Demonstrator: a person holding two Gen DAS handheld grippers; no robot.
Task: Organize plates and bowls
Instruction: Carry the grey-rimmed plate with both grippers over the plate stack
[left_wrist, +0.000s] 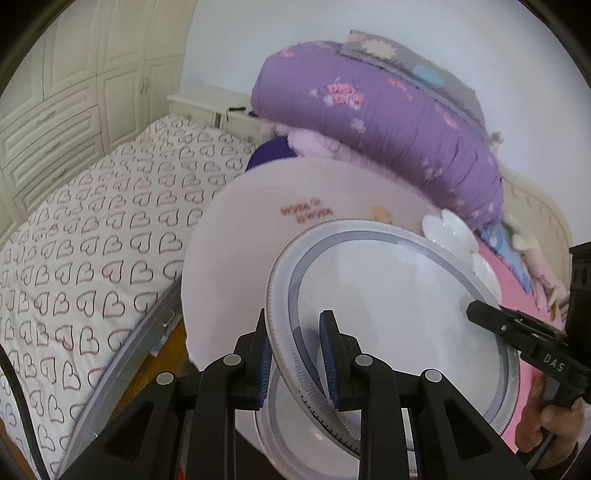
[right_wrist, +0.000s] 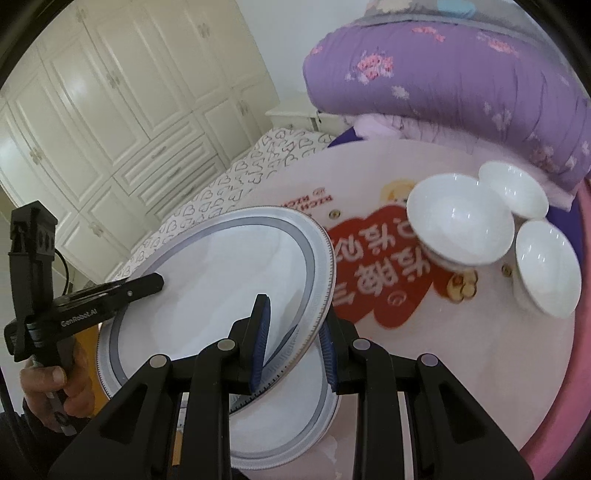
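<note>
On round table (right_wrist: 461, 369), 2 plates (right_wrist: 221, 280), 3 white bowls (right_wrist: 461, 225), both grippers (right_wrist: 295, 339) clamping top plate

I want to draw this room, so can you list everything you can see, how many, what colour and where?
plate: two, white with grey rim, one held tilted over another on the table
bowl: three, white, grouped on the table's far side
table: one, round, pink with red design
quilt: one, purple floral, rolled behind the table
bedsheet: one, white with heart outlines, left
wardrobe: one, cream, back wall
left gripper: black, blue pads, shut on plate rim
right gripper: black, blue pads, shut on plate rim
</note>
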